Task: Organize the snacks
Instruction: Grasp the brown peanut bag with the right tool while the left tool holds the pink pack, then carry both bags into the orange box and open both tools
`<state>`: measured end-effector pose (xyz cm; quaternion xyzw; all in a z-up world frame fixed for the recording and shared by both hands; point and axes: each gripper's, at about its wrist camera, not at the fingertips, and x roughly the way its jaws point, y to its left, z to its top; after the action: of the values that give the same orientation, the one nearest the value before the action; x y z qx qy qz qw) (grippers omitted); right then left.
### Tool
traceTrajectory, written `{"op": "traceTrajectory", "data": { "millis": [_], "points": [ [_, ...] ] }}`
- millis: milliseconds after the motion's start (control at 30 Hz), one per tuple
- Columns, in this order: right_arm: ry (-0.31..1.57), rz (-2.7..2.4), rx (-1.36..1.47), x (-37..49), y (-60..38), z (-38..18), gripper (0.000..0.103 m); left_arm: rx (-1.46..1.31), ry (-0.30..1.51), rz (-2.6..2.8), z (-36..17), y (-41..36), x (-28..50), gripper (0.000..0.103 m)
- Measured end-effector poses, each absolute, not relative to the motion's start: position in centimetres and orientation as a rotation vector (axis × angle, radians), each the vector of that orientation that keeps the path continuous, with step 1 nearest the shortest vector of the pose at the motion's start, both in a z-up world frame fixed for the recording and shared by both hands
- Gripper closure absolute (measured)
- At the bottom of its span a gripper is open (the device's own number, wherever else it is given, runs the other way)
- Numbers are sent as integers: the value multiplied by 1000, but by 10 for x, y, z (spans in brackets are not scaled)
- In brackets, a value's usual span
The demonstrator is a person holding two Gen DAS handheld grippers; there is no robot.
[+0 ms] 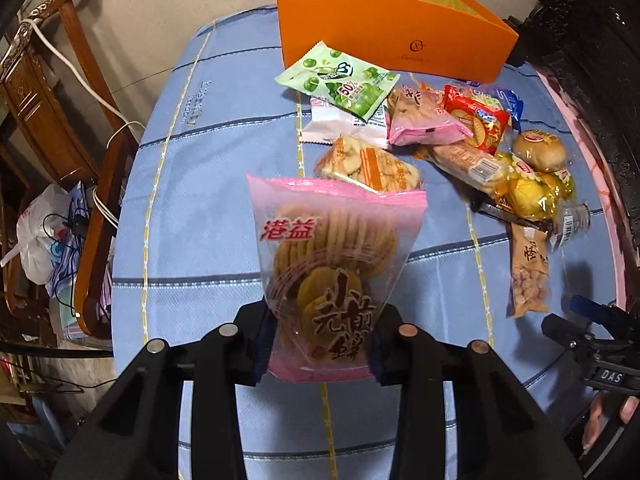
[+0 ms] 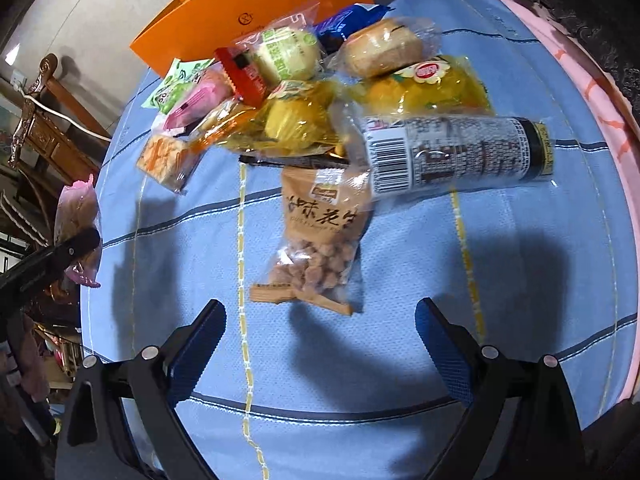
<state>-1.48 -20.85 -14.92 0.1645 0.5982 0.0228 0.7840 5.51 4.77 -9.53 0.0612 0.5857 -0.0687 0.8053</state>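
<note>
Left hand-held gripper (image 1: pixel 320 344): we see its two fingers pinching the lower part of a pink biscuit bag (image 1: pixel 332 264), the pads pressed on both sides.
Pink biscuit bag: it stands upright in that grip, raised off the bench (image 1: pixel 192 240); round golden biscuits show through the clear front. In the right wrist view it appears at the far left edge (image 2: pixel 78 220), with the left tool's dark finger across it.
Right hand-held gripper (image 2: pixel 320 336): we see its fingers spread wide, blue ridged pads facing each other, nothing between them; only the blue striped cloth of the bench lies below.
Peanut bag (image 2: pixel 316 240): just beyond the right tool's fingertips, a tan and clear pouch of coated peanuts lies flat on the bench.
Dark-capped bottle (image 2: pixel 460 152): it lies on its side past the peanut bag, touching the bag's upper end, label and barcode up.
Snack heap: behind the bottle we see yellow packs (image 2: pixel 432 88), a wrapped round bun (image 2: pixel 384 50), a red pack (image 2: pixel 244 76), a green pea pack (image 1: pixel 340 80) and a cracker pack (image 1: pixel 372 168), piled loosely and overlapping.
Orange box (image 1: pixel 384 36): open-topped, it stands at the far edge of the bench, behind the heap; the green pea pack leans on its front wall.
Wooden chair (image 1: pixel 52 92): left of the bench, with a white cable draped over it.
</note>
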Motion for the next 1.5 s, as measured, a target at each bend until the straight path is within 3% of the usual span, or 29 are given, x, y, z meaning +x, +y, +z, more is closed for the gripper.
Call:
{"op": "traceTrajectory", "data": {
  "millis": [500, 567, 767, 967, 1500],
  "points": [
    [1270, -68, 245, 17, -186, -157, 11, 119, 1287, -159, -101, 50, 39, 66],
    [1284, -89, 221, 19, -183, -161, 23, 118, 1296, -158, -103, 51, 38, 66],
    [1312, -88, 181, 22, -170, -174, 44, 119, 1301, -162, -104, 51, 37, 66],
    [1300, -42, 207, 13, -178, -171, 58, 112, 1305, -165, -104, 50, 38, 66],
    [1187, 232, 378, -8, -196, -101, 61, 62, 1253, -193, -83, 42, 41, 66]
  ]
}}
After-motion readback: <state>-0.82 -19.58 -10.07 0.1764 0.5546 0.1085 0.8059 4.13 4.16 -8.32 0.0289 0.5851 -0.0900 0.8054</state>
